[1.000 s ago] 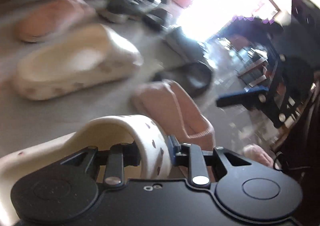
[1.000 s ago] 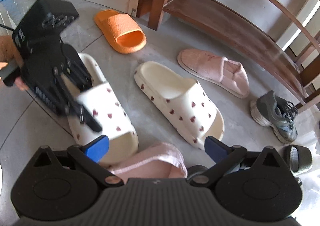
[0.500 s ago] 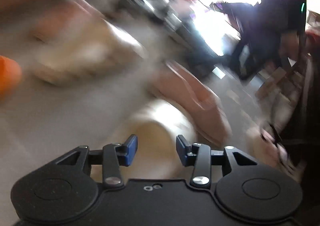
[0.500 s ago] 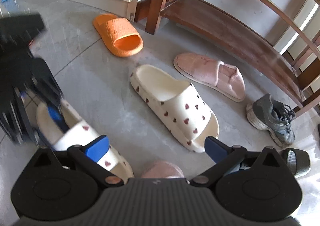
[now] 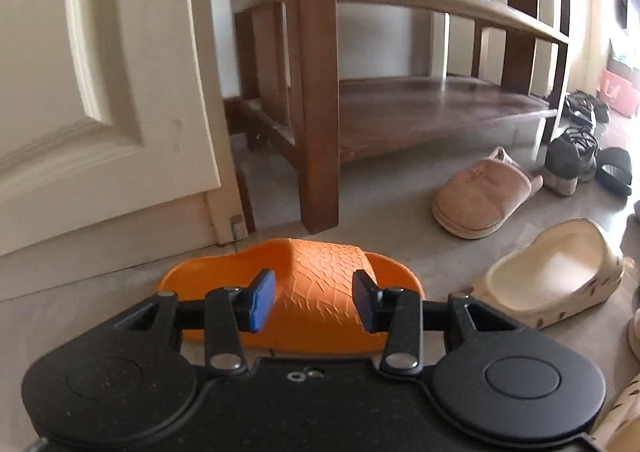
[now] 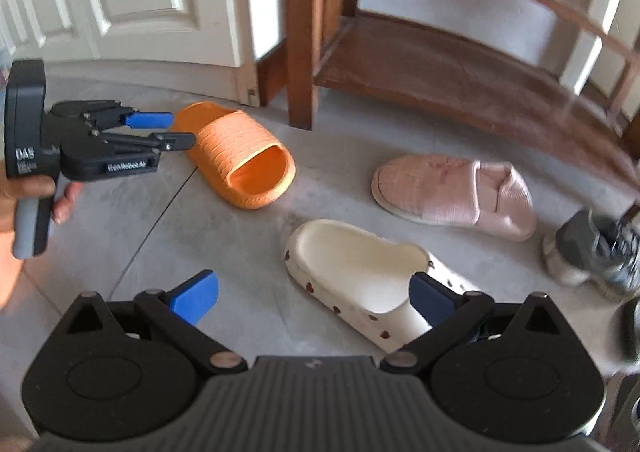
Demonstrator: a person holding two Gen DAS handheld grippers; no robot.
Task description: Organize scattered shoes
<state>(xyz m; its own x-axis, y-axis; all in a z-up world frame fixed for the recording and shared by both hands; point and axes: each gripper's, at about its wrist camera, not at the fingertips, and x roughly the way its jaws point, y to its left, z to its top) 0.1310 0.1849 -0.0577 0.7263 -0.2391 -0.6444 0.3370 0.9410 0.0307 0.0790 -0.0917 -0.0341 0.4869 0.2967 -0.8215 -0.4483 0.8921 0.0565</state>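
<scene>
An orange slide point(image 5: 320, 264) lies on the grey floor just ahead of my left gripper point(image 5: 314, 302), whose blue pads stand apart with nothing pressed between them. In the right wrist view the left gripper point(image 6: 168, 130) hovers at the heel end of that orange slide point(image 6: 244, 156). My right gripper point(image 6: 314, 298) is open wide over the floor, its right pad near a cream slide with red hearts point(image 6: 360, 264). A pink slipper point(image 6: 452, 188) lies beyond it. The other heart slide point(image 5: 624, 412) shows only at the left wrist view's lower right edge.
A dark wooden shoe rack point(image 6: 440, 64) stands against the wall, its lowest shelf bare. A white door point(image 5: 100, 72) is to its left. A grey sneaker point(image 6: 596, 252) and a black sandal point(image 5: 614, 168) lie at the right. A person's hand point(image 6: 24, 188) grips the left handle.
My left gripper let go of the heart slide, opened, and swung left to face the orange slide. The right gripper moved forward; the pink slipper under it has left its view.
</scene>
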